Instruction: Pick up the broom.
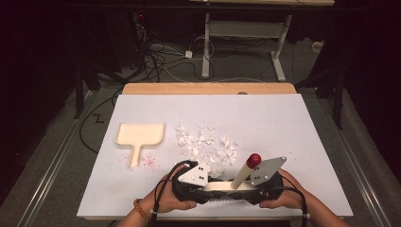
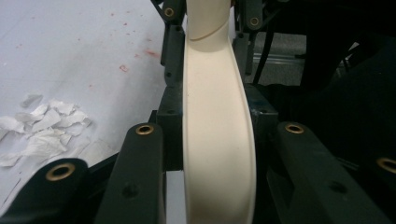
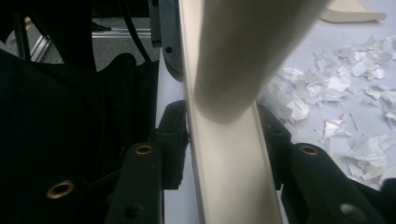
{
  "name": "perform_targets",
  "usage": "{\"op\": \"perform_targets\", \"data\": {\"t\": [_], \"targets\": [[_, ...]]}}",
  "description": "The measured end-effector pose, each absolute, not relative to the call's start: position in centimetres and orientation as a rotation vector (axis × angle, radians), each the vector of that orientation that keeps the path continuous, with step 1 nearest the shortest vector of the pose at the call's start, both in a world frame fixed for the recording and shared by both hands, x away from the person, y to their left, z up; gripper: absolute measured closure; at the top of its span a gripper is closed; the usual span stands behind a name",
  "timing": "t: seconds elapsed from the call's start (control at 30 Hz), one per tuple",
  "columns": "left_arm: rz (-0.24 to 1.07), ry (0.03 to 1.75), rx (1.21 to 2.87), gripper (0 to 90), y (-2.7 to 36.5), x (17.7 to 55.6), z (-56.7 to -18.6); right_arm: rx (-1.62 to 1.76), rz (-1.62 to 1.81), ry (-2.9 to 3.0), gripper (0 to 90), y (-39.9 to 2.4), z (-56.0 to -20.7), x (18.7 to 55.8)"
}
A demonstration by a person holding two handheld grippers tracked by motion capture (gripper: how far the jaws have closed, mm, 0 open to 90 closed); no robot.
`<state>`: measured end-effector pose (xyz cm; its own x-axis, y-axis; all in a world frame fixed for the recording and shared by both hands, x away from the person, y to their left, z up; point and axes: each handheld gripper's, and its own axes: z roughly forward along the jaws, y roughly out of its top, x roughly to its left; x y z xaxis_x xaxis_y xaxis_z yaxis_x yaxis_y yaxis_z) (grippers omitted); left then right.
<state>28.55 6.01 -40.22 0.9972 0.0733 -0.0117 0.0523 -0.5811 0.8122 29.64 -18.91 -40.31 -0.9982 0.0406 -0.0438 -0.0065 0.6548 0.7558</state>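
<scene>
1. At the near edge of the worktop [image 1: 283, 118], both hands hold a cream brush [image 1: 222, 187] level between them, each gripping one end of its head.
2. The left tongs [image 1: 204, 185] are clamped tight on the brush head, whose cream back [image 2: 218, 140] runs straight between the jaws.
3. The right tongs [image 1: 250, 188] pinch the other end of the head [image 3: 231, 182], with the jaws pressed on both sides.
4. The brush's handle [image 1: 242, 176] rises tilted from the head, ending in a red knob [image 1: 254, 160].
5. A scatter of white paper scraps [image 1: 205, 145] lies just beyond the hands.
6. A cream dustpan [image 1: 139, 137] rests left of the scraps, well apart from the brush, with red specks [image 1: 147, 161] beside its handle.
</scene>
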Motion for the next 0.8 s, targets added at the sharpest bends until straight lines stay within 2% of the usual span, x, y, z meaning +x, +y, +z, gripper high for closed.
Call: {"op": "perform_targets", "data": {"t": [0.17,0.2,0.23,0.27,0.33,0.43,0.6,0.77,0.8], "targets": [[0.072,0.11,2.186,58.9,6.1,28.7,-40.1,0.018,1.286,2.803,67.5,-18.9,-40.4,29.8],[0.149,0.149,2.172,50.9,6.4,28.6,-39.8,0.064,1.263,2.793,67.6,-18.8,-40.4,29.6],[0.182,0.163,2.154,46.9,6.8,28.5,-39.6,0.061,1.251,2.781,67.6,-18.7,-40.4,29.7],[0.247,0.186,2.136,46.6,7.3,28.3,-39.3,0.07,1.237,2.77,67.6,-18.8,-40.3,29.8],[0.412,0.238,2.13,32.4,8.0,27.7,-38.8,0.107,1.246,2.739,67.6,-19.1,-40.1,30.0],[0.554,0.312,2.095,26.3,9.9,27.2,-38.6,0.192,1.258,2.692,67.6,-20.0,-39.5,30.3],[0.702,0.477,2.083,21.9,13.9,26.6,-39.6,0.291,1.245,2.61,67.6,-21.4,-38.5,31.3],[0.745,0.591,2.087,21.5,17.2,26.4,-41.2,0.372,1.254,2.557,67.7,-22.5,-37.9,32.3],[0.758,0.658,2.086,21.5,18.6,26.4,-42.1,0.38,1.251,2.546,67.7,-22.7,-37.9,32.5]]}}
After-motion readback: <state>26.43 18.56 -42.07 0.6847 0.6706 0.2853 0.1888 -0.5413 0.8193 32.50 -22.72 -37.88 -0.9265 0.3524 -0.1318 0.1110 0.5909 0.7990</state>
